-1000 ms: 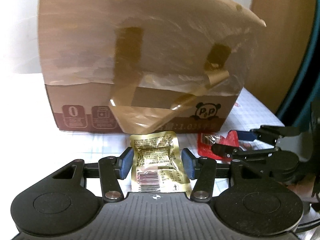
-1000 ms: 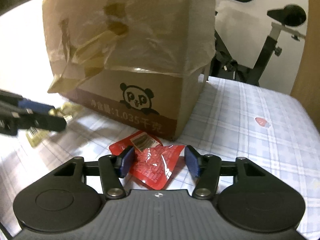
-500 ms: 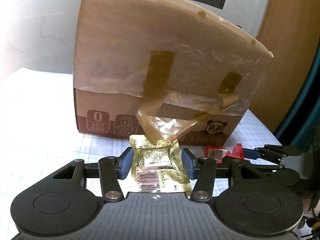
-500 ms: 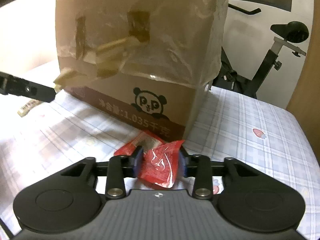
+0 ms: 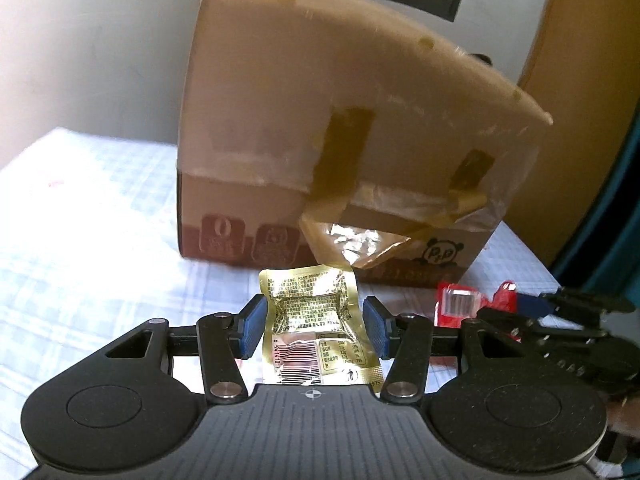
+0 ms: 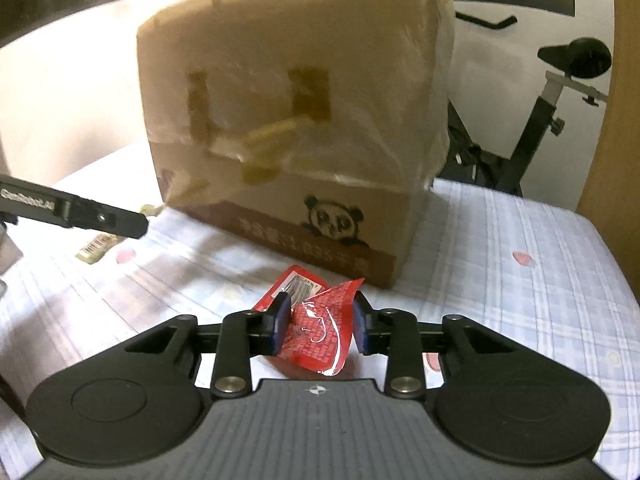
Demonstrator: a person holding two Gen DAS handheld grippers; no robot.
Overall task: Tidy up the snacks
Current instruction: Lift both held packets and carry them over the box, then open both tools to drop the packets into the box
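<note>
**Both packets gripped in front of the box**

Since a second ago the right gripper (image 6: 318, 326) has closed its jaws on the red packet (image 6: 320, 334), which now crumples between the pads. The left gripper (image 5: 313, 330) holds the gold packet (image 5: 316, 320) as before, jaws part open around it. The box (image 5: 320, 152) looks farther off in both views. It stands on a checked cloth (image 6: 520, 280) near the far edge; an exercise bike (image 6: 560, 112) stands behind.
</note>
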